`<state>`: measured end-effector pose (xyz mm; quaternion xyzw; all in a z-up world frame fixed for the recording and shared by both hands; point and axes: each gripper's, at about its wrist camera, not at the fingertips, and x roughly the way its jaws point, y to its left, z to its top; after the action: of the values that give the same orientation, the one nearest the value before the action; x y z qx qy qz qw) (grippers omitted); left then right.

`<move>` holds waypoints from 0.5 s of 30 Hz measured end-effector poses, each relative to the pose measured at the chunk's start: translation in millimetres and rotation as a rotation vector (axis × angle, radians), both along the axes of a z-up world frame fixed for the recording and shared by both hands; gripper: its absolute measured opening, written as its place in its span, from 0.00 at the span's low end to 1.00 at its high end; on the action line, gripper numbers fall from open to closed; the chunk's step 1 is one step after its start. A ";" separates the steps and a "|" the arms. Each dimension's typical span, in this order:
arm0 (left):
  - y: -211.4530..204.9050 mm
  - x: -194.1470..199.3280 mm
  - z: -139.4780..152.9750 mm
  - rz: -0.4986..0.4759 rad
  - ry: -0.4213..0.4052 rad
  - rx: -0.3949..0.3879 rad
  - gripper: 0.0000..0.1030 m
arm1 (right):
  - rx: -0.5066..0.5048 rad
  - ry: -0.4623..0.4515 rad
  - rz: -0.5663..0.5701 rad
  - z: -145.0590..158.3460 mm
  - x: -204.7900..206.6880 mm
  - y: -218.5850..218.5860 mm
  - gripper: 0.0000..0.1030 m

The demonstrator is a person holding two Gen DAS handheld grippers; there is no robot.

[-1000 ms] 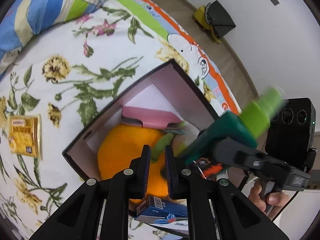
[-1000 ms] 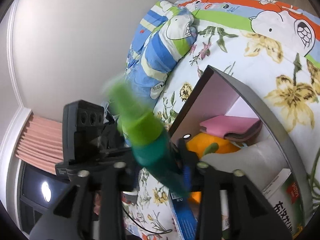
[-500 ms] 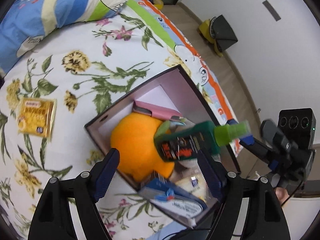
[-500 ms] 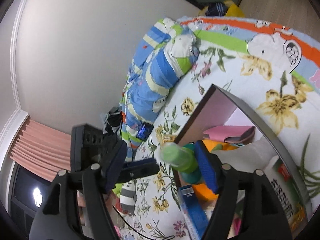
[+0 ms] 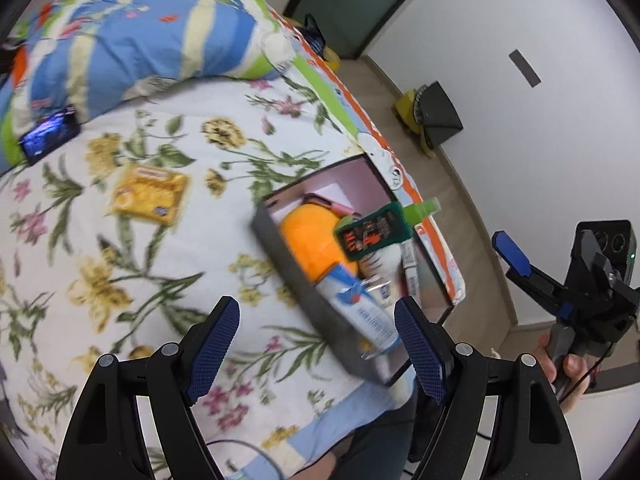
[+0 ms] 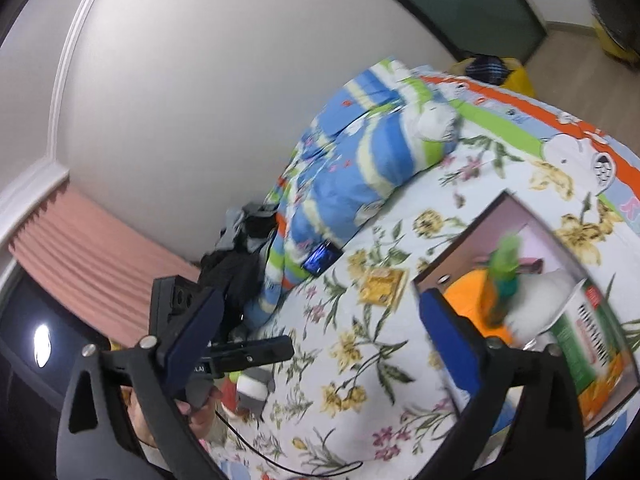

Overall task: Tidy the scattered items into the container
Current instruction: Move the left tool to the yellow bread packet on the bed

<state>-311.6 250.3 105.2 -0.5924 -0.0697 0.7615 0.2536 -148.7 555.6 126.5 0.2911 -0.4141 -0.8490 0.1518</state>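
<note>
My left gripper (image 5: 316,344) hangs wide and empty; my right gripper's (image 6: 316,344) jaws are opening, empty, the green spray bottle (image 5: 374,232) lying in the box (image 5: 280,256) near the bed's (image 5: 120,240) edge.

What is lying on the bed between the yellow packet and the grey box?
Nothing: in the left wrist view only bare flowered sheet lies between the yellow packet and the grey box.
</note>
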 end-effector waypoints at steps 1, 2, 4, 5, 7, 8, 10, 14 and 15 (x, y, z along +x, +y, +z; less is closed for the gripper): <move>-11.6 5.9 3.3 0.013 0.014 -0.017 0.78 | 0.007 -0.003 0.019 3.5 -0.3 -11.6 1.00; -23.4 11.6 6.2 0.027 0.032 -0.040 0.78 | 0.016 -0.006 0.045 7.3 -1.4 -26.9 1.00; -46.8 21.0 10.0 0.051 0.071 -0.085 0.78 | 0.035 -0.016 0.084 12.4 -5.2 -55.0 1.00; -59.0 25.6 10.9 0.060 0.085 -0.102 0.78 | 0.046 -0.020 0.099 13.7 -7.4 -67.3 1.00; -86.4 33.3 10.4 0.085 0.103 -0.125 0.79 | 0.068 -0.031 0.132 14.9 -14.6 -96.7 1.00; -99.6 36.1 8.7 0.096 0.107 -0.127 0.79 | 0.075 -0.038 0.144 14.3 -18.8 -109.9 1.00; -124.4 39.1 4.8 0.115 0.104 -0.116 0.79 | 0.078 -0.056 0.169 10.6 -29.8 -135.9 1.00; -178.1 36.1 -13.5 0.168 0.079 -0.073 0.79 | 0.076 -0.101 0.223 -4.0 -56.9 -184.5 1.00; -189.0 34.6 -19.7 0.179 0.068 -0.064 0.79 | 0.087 -0.114 0.233 -8.7 -64.6 -196.9 1.00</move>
<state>-277.0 61.3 85.5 -0.5653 -0.0892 0.8027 0.1680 -213.4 358.7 117.7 0.3911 -0.3483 -0.8250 0.2126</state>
